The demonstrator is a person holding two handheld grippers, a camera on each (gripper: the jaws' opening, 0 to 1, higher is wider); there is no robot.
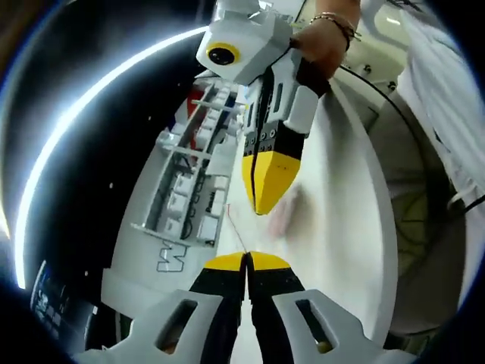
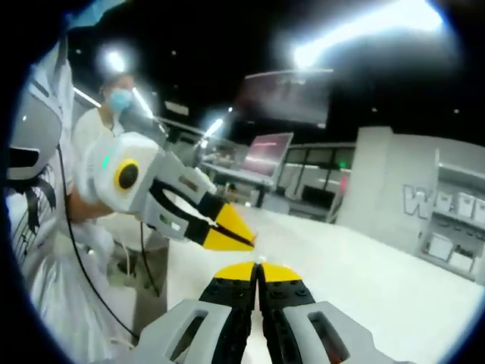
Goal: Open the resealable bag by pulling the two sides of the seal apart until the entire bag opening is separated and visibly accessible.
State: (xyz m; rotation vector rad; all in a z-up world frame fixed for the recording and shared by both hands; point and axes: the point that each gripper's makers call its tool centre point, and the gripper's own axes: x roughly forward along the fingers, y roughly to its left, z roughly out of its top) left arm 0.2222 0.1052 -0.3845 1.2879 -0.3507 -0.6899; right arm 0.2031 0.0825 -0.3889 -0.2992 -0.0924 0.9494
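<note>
The resealable bag [image 1: 236, 230] is clear film and barely shows; a thin red seal line runs up from my left gripper [image 1: 245, 260], whose yellow-tipped jaws are shut on its edge. Just above, my right gripper [image 1: 262, 206] comes down from the top with its jaws shut, and a faint pinkish smear of film lies beside its tip. In the right gripper view, my right gripper [image 2: 258, 267] is shut at the bottom, and the left gripper [image 2: 244, 240] points at it from the left, tips almost meeting. A tiny red speck shows at that tip; the film itself is hard to make out.
A white table [image 1: 333, 227] lies under both grippers. A white rack of small boxes [image 1: 193, 189] stands along its far side, also seen as the rack [image 2: 451, 227]. A person in white [image 2: 45, 250] stands at the left, with a cable hanging. Monitors [image 2: 265, 155] stand behind.
</note>
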